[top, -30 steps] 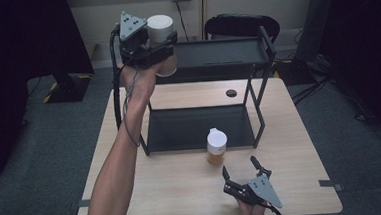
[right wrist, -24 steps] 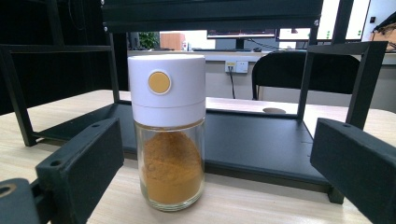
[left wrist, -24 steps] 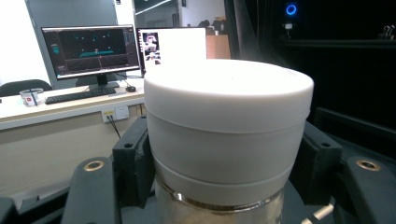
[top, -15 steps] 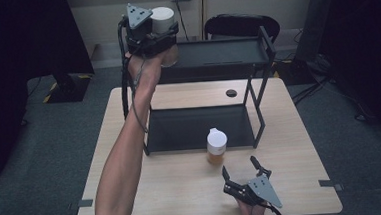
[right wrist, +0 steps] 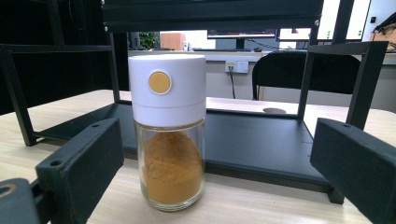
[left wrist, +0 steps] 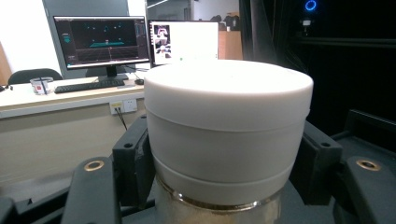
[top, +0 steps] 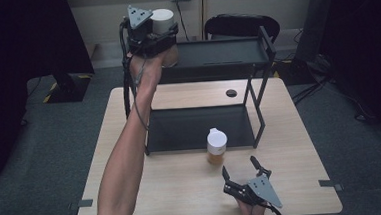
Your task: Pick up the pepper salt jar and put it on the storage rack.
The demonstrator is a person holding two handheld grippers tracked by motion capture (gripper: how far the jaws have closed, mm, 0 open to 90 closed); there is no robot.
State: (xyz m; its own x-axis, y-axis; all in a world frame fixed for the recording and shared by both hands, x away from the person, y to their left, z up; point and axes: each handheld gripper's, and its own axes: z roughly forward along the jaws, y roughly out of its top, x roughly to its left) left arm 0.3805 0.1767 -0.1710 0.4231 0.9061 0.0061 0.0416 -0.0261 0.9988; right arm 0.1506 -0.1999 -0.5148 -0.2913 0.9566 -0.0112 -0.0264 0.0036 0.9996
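Note:
My left gripper [top: 157, 35] is held high at the left end of the black rack's top shelf [top: 225, 53], shut on a jar with a broad white cap [top: 163, 20]. In the left gripper view the white cap [left wrist: 228, 126] sits between both jaws, with a strip of the jar's body below it. A second jar [top: 216, 147] with a white cap and orange powder stands on the wooden table [top: 134, 201] in front of the rack's lower shelf [top: 199, 127]. My right gripper [top: 239, 167] rests open near the table's front edge, jaws pointing at that jar [right wrist: 168, 135] from a short way off.
The two-level black rack takes up the table's middle and back. A dark round hole [top: 231, 93] sits in the tabletop behind it. A black chair [top: 243, 26] stands beyond the table. Bare wood lies to the left and front.
My left arm has carried the held jar a little higher and farther toward the rack's top shelf. The right gripper and the orange powder jar have stayed put.

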